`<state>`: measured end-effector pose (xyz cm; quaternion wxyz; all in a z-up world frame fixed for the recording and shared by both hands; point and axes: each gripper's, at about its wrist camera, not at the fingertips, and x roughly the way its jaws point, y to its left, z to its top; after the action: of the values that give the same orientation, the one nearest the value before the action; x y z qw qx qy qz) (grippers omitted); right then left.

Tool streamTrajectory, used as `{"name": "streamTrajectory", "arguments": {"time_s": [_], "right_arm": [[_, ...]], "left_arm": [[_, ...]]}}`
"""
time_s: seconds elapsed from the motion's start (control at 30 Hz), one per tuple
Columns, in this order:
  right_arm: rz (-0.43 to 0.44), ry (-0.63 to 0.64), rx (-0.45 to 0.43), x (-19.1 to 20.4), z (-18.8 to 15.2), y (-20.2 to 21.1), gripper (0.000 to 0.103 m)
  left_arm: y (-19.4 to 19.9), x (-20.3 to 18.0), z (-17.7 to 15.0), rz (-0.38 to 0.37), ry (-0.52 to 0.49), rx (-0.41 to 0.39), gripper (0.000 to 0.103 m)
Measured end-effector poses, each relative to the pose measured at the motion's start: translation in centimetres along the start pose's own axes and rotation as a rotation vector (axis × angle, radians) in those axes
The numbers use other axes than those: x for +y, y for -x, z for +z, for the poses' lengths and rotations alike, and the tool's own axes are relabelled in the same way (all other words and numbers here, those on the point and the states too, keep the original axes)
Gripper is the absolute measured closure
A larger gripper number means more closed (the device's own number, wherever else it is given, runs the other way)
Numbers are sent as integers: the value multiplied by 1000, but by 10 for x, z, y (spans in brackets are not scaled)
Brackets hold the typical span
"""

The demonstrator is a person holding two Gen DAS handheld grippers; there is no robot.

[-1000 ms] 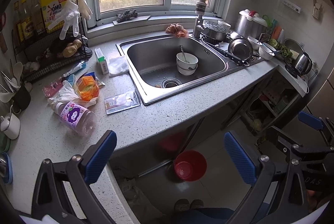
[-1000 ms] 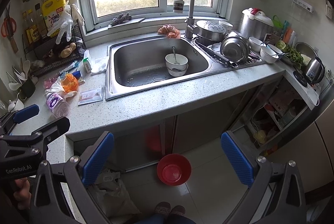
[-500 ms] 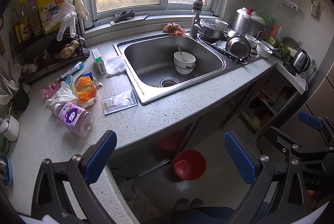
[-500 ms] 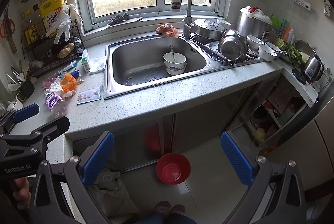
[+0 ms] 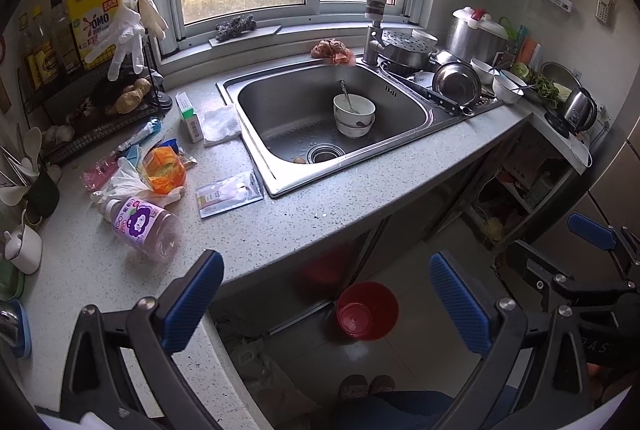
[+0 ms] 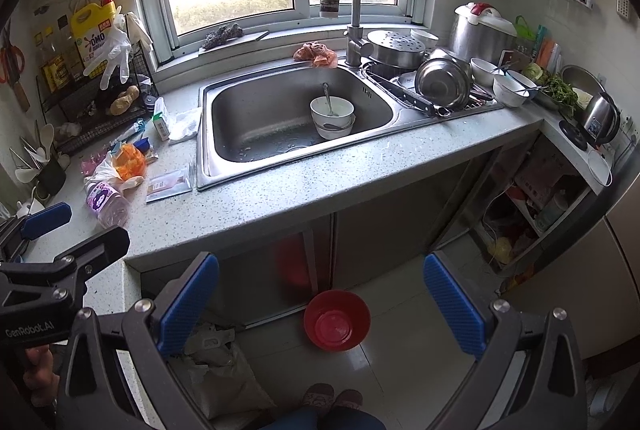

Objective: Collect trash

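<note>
Trash lies in one heap on the counter (image 5: 352, 205) left of the sink (image 5: 408, 101), and none of it is collected yet; your whole job is ahead, as far as these views show. Both tools hang back off the counter edge: your left gripper (image 5: 326, 304) and your right gripper (image 6: 320, 300) each have their jaws spread wide and hold nothing.

Biggest in the heap is the plastic bottle (image 5: 146, 228) lying on its side, nearest you. Behind it sit the white plastic bag (image 5: 120, 181), the orange wrapper (image 5: 164, 169) touching it, the flat clear packet (image 5: 230, 191) just beside the sink rim, then the crumpled tissue (image 5: 220, 123) and the small carton (image 5: 188, 111) farther back. A pink wrapper (image 5: 96, 171) lies at the heap's left.

Below, a red bowl (image 6: 337, 318) stands on the floor, and a sack (image 6: 218, 370) sits near your feet; whether either is the bin, you cannot tell.

Mind the wire rack (image 5: 80, 101) and the utensil cup (image 5: 40, 189) crowding the left side, and the bowls (image 5: 354, 115) in the sink.
</note>
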<state>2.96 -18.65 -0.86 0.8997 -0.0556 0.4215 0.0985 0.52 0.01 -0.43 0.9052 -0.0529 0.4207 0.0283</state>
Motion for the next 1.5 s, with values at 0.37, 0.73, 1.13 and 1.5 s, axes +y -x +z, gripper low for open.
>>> {"name": "streamTrajectory", "arguments": {"time_s": [0.37,0.73,1.13,1.5], "right_arm": [[12,25,-7,-10,9,-3,0],[147,158,-57,-4,42,-12,0],[348,381,-17,52,69,-51,0],[422,451,163,117,103,-139,12]], "left_arm": [[-6,-15,7,9,47,9,0],[9,-10,28,159,135,-46,0],[-2,56,22,334,300,52,0],[-73,134,38,343,390,153,0]]}}
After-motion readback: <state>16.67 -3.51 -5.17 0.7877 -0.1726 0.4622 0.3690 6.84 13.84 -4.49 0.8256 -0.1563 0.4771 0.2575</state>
